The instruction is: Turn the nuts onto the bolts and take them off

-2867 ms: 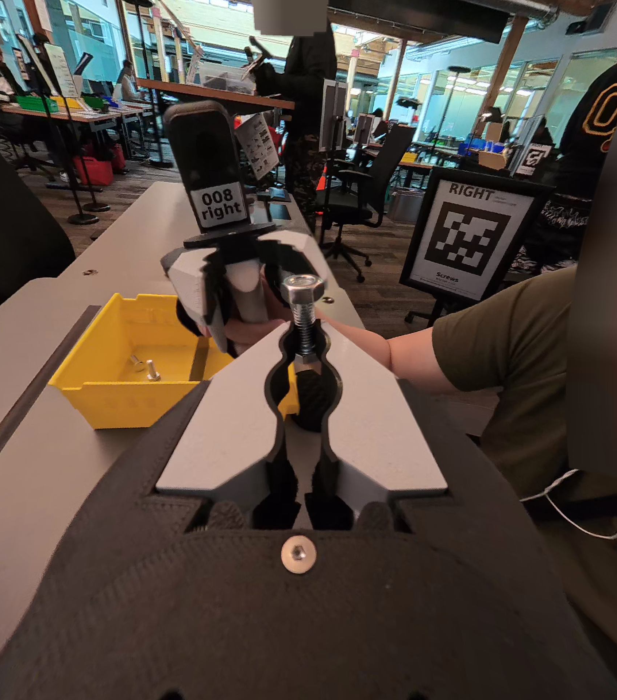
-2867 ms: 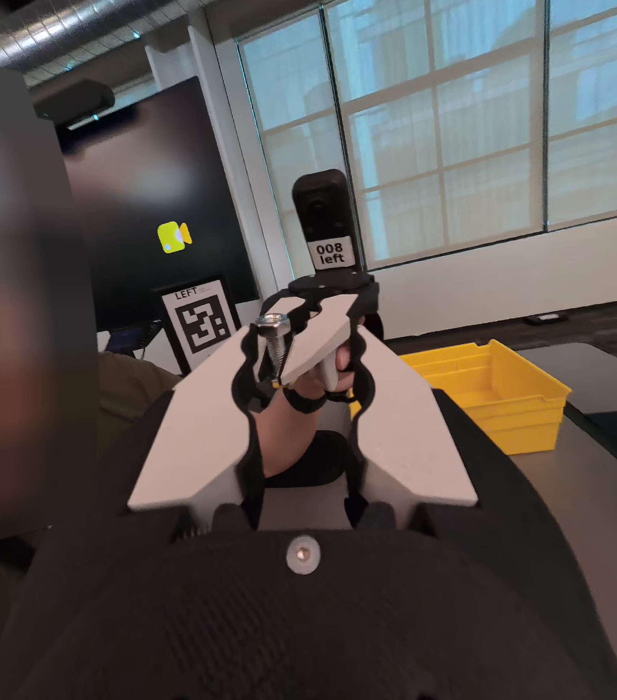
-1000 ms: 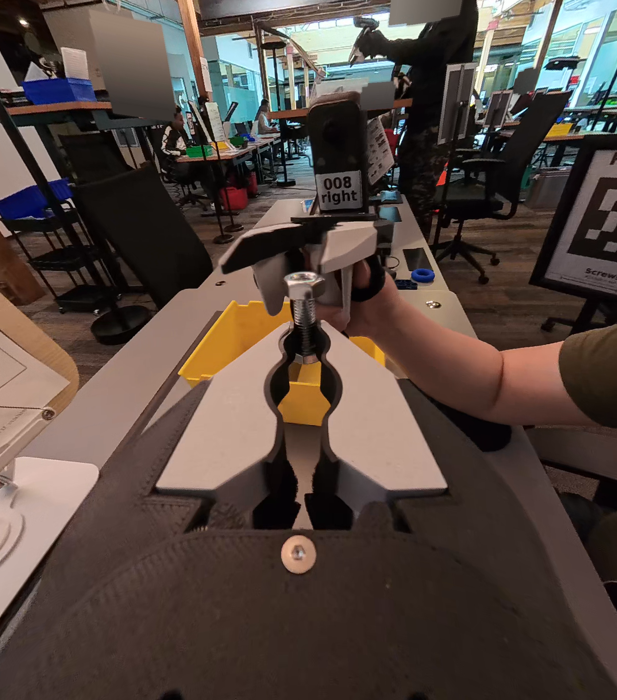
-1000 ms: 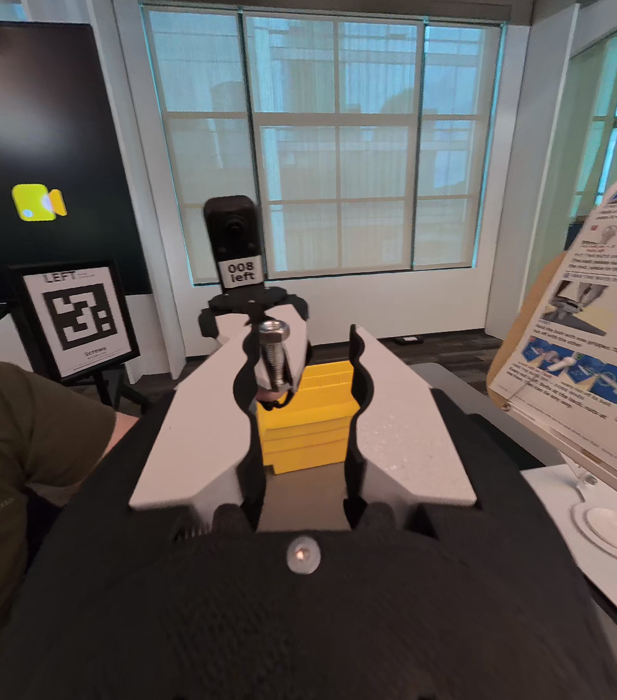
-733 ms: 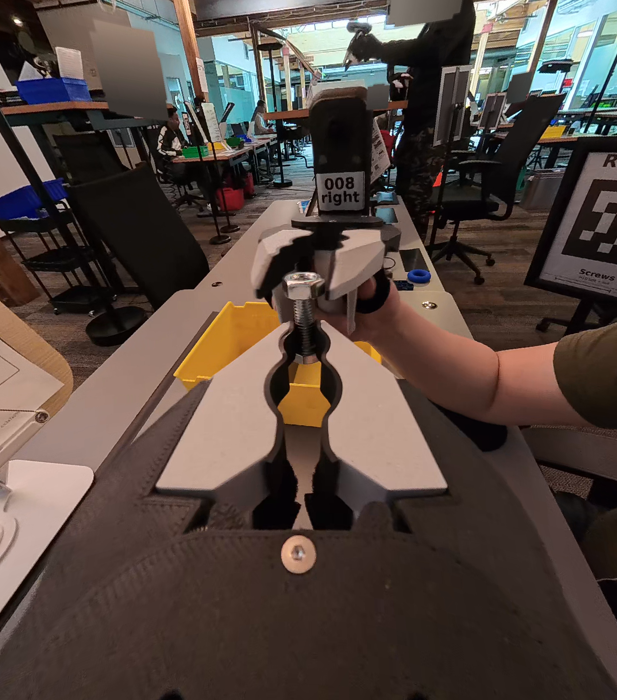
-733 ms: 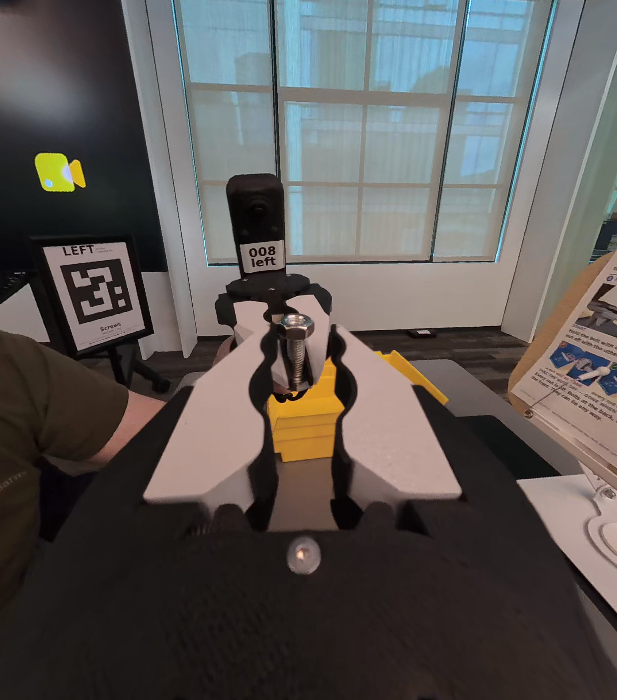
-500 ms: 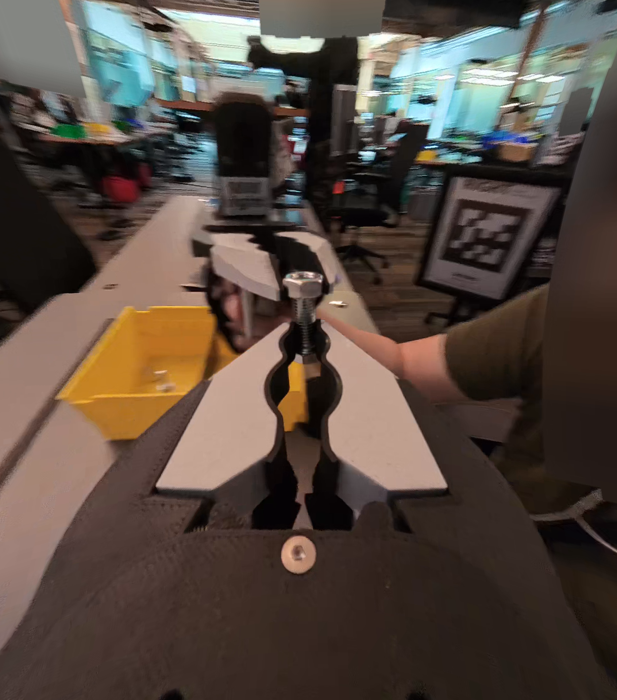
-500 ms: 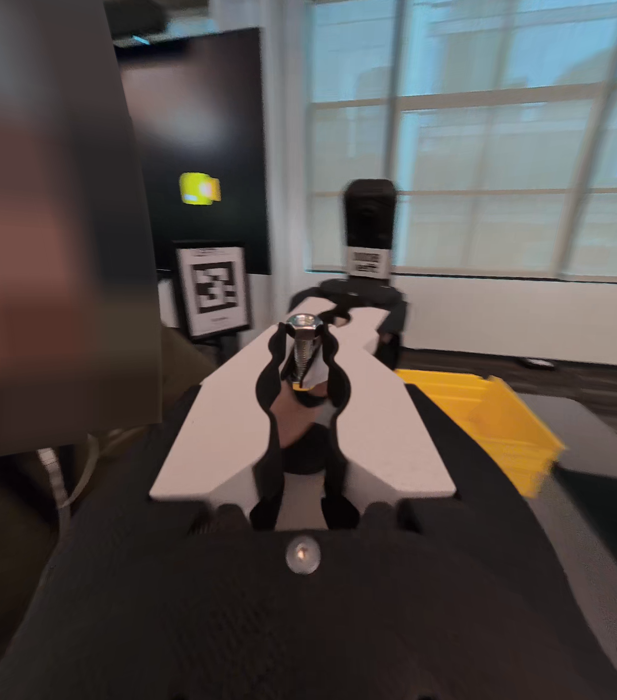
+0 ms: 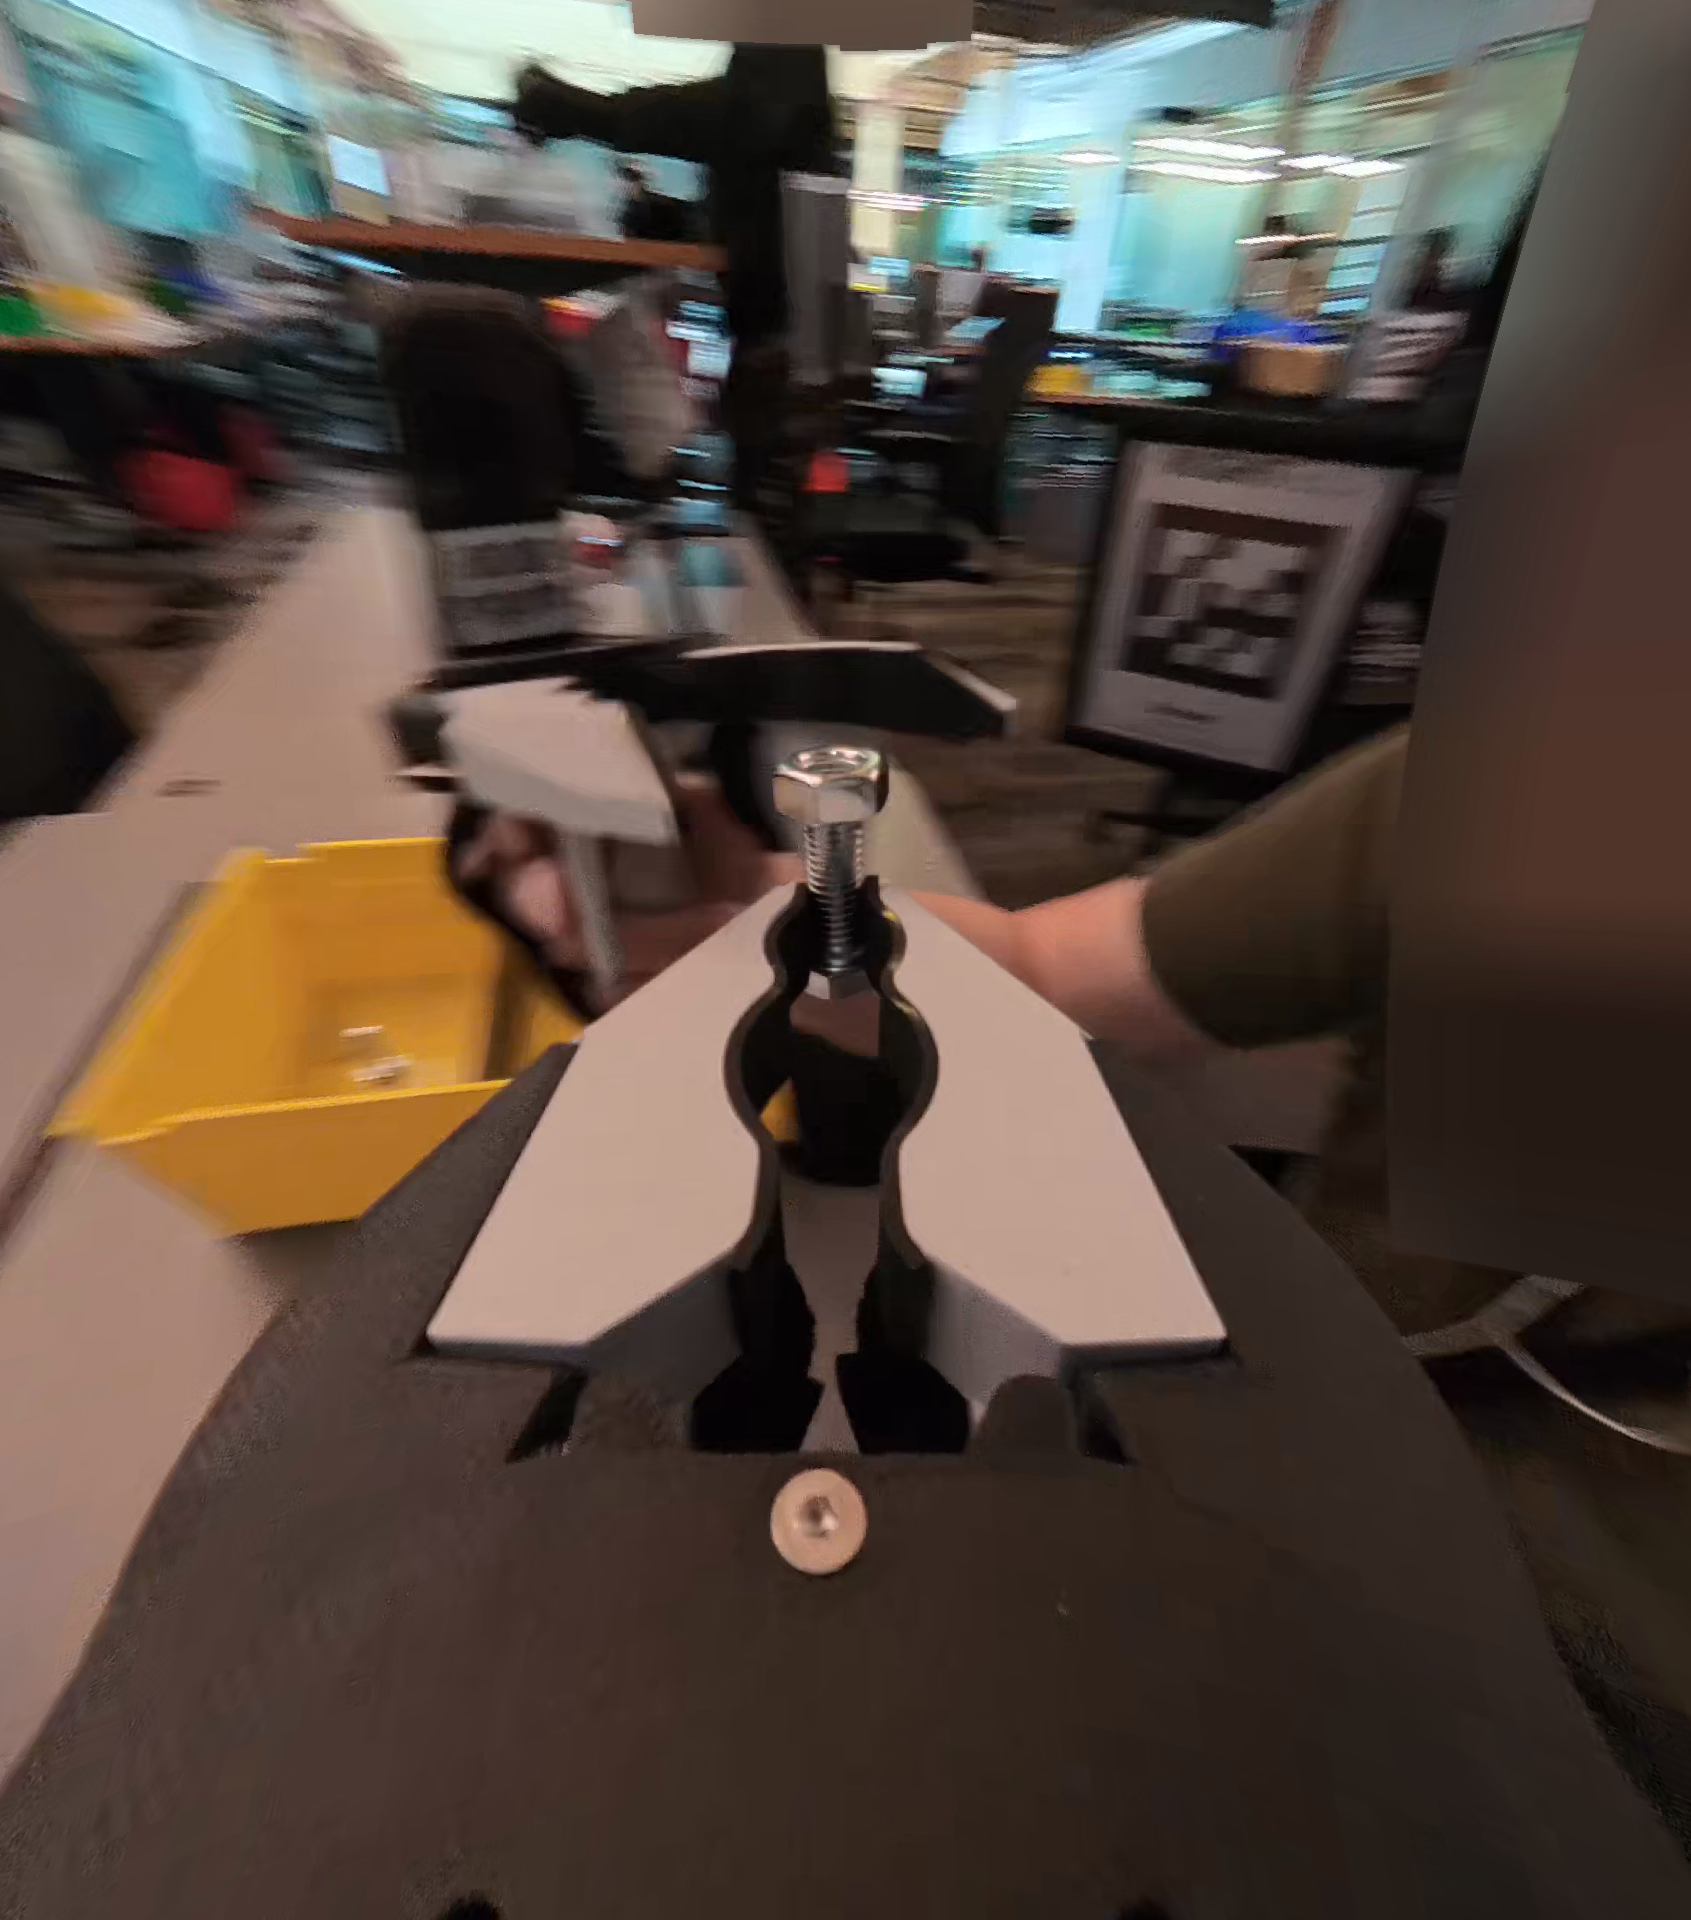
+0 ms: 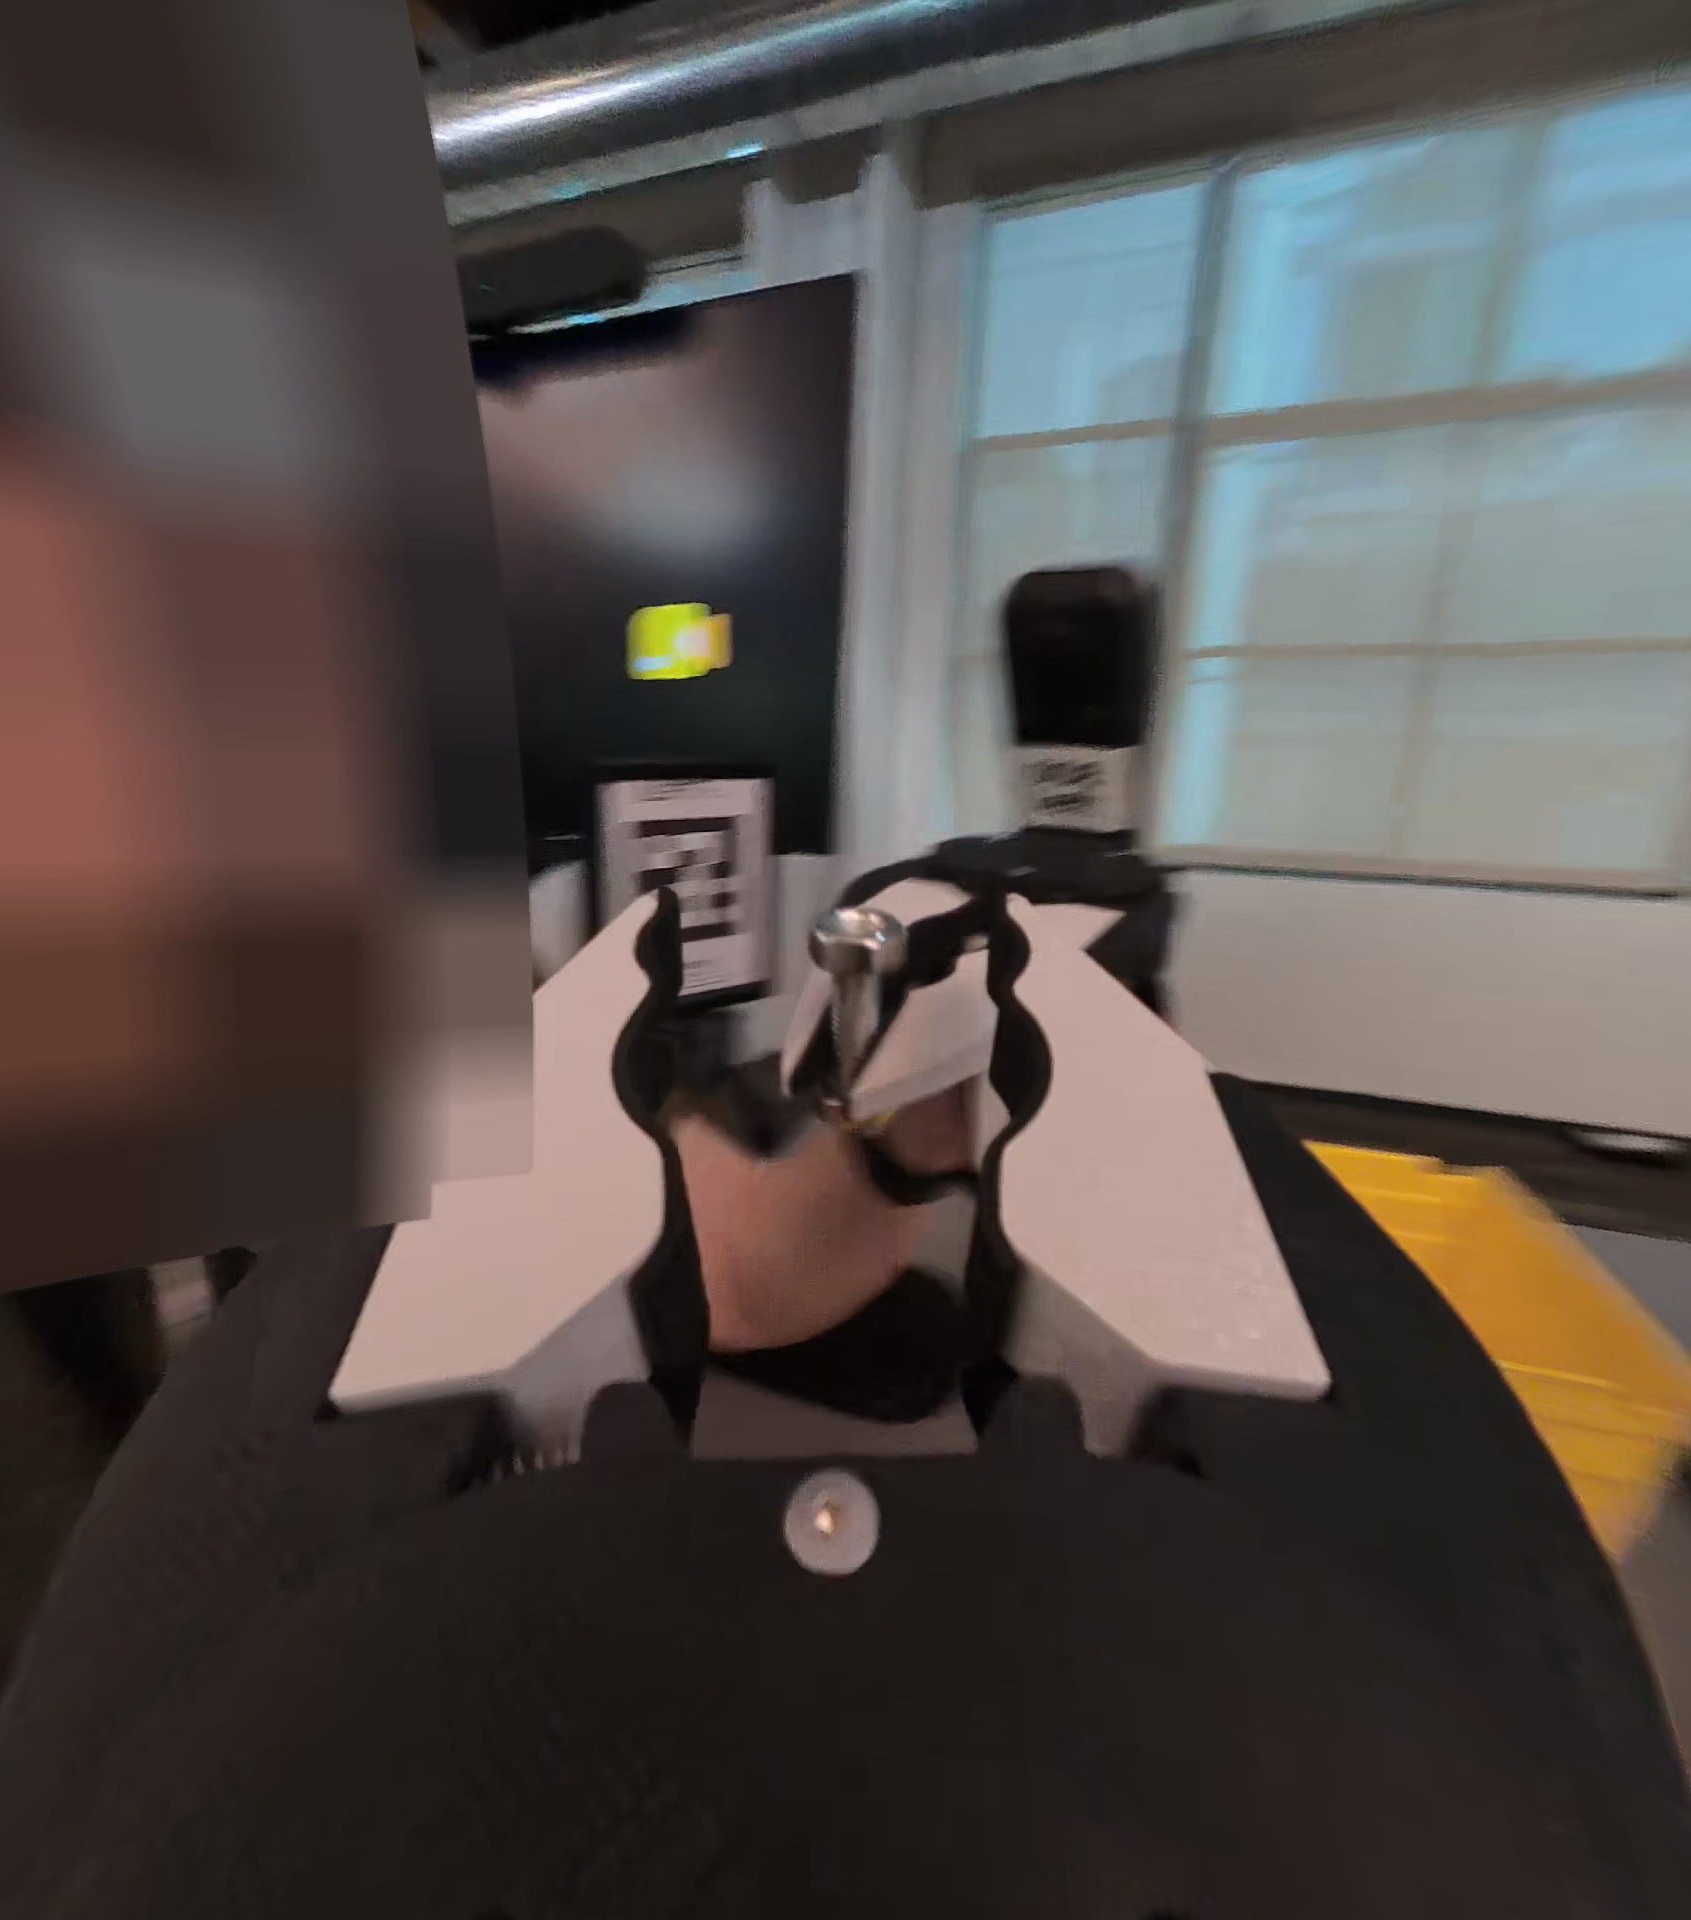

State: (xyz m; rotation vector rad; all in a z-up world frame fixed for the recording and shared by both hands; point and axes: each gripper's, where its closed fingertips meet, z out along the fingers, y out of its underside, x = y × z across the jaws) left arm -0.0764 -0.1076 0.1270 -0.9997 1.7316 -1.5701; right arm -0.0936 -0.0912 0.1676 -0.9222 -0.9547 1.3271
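Fingers of the left gripper [image 9: 830,961] are clamping the lower end of a silver threaded steel bolt [image 9: 830,904], which is standing upright at the centre of the left wrist frame. A silver hex nut [image 9: 828,787] is sitting at the very top of its thread. Just behind the nut, the right gripper [image 9: 716,717] is lying blurred across the middle of the frame, its grey fingers spread apart. In the right wrist frame those same fingers are standing wide apart around nothing, and the bolt is tilting in the gap between them, touching neither. To the left of centre in the left wrist frame, a yellow plastic bin [image 9: 228,1132] is resting on the grey surface [image 9: 10,1403], with a couple of small silver fasteners [image 9: 373,1055] lying inside, too blurred to tell which kind. In the right wrist frame the bin is showing at the right edge.
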